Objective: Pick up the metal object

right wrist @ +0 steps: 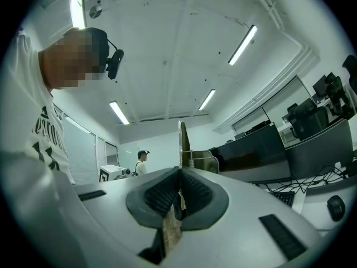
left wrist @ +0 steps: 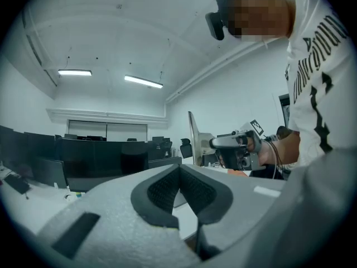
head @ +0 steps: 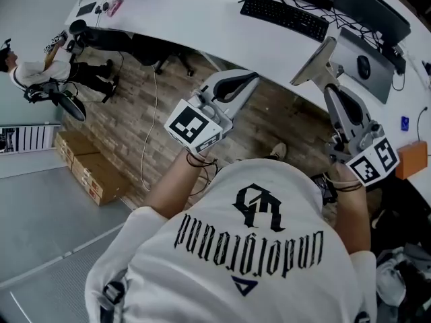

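Above the wood floor (head: 135, 126), just short of the white table (head: 202, 19), my left gripper (head: 250, 79) is raised, its jaws closed together with nothing between them. To its right, my right gripper (head: 330, 89) has its jaws clamped on the metal object (head: 315, 62), a thin flat plate standing up from the jaw tips, held in the air clear of the table.

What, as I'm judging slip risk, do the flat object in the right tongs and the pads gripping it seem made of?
Flat object: probably sheet metal with a dull, brushed finish; it looks thin and rigid with a pale sheen.
Pads: likely dark rubber or soft plastic, matte; a fine ribbed texture shows.
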